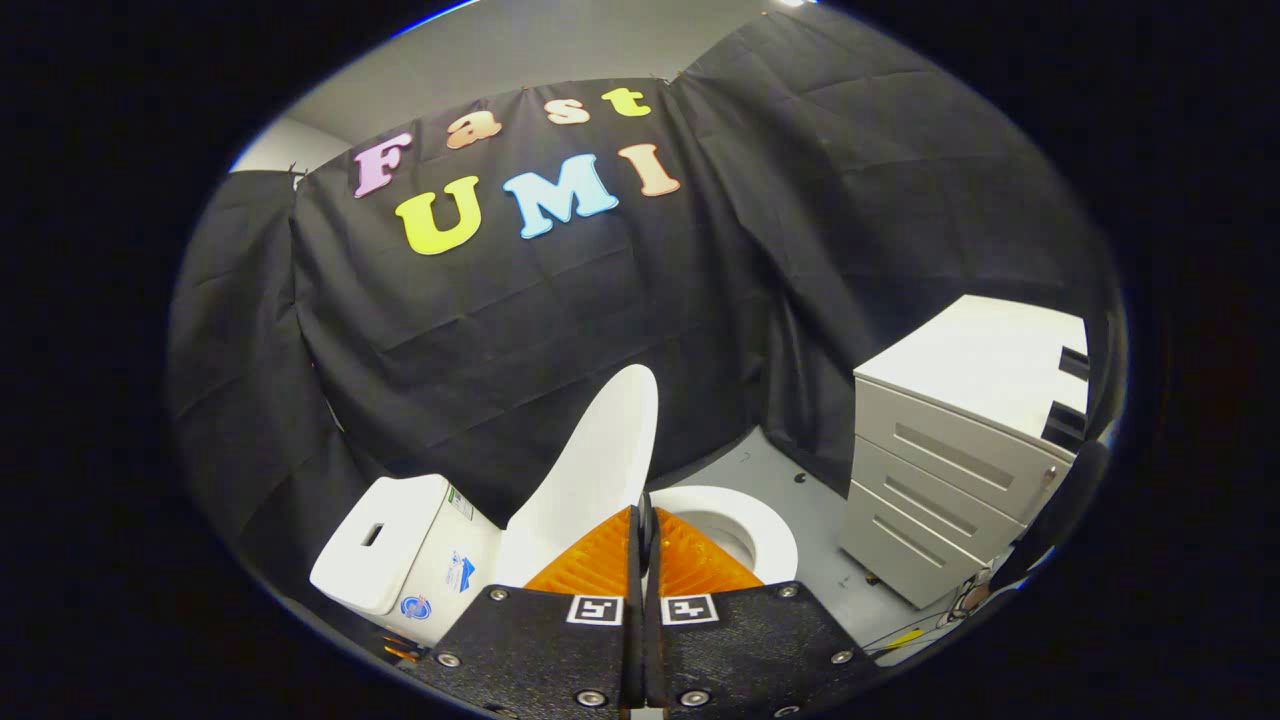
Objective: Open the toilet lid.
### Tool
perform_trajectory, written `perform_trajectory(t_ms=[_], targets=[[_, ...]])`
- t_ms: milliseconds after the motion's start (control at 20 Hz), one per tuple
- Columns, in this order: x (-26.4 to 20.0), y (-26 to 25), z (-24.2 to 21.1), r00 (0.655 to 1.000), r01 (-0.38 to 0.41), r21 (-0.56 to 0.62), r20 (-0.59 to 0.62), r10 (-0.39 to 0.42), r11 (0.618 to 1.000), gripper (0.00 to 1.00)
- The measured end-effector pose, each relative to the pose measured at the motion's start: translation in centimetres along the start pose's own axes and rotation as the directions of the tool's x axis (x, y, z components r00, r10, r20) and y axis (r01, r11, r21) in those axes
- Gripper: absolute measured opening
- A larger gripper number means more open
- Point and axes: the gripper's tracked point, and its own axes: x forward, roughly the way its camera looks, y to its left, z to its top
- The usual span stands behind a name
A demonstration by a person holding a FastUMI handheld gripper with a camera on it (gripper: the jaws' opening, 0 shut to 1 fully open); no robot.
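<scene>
Toilet lid raised, bowl open

We see the white toilet lid [590,470] standing up, tilted back toward the tank [400,545] on its left; to its right the white seat ring [770,530] lies flat over the open bowl, just beyond our fingers.

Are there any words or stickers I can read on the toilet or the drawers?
Stickers on the side of the toilet tank: three small ones, too small and blurred to read.
Square black-and-white markers on the gripper, whose fingers are closed together beside the raised toilet lid: patterns, not words.
Drawer cabinet: no writing visible.
</scene>
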Motion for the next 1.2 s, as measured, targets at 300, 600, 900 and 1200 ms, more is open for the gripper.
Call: perform_trajectory(t_ms=[300, 600, 900, 1200], targets=[[-0.4, 1.9, 1.4, 1.000, -0.007, -0.067, 0.025, 0.009, 0.998, 0.00], [-0.9, 4.0, 2.3, 0.999, -0.019, -0.107, 0.048, 0.024, 0.994, 0.00], [-1.7, 6.7, 3.4, 0.995, -0.047, -0.126, 0.087, 0.058, 0.991, 0.00], [-2.4, 9.3, 4.4, 0.987, -0.069, -0.129, 0.134, 0.086, 0.989, 0.00]])
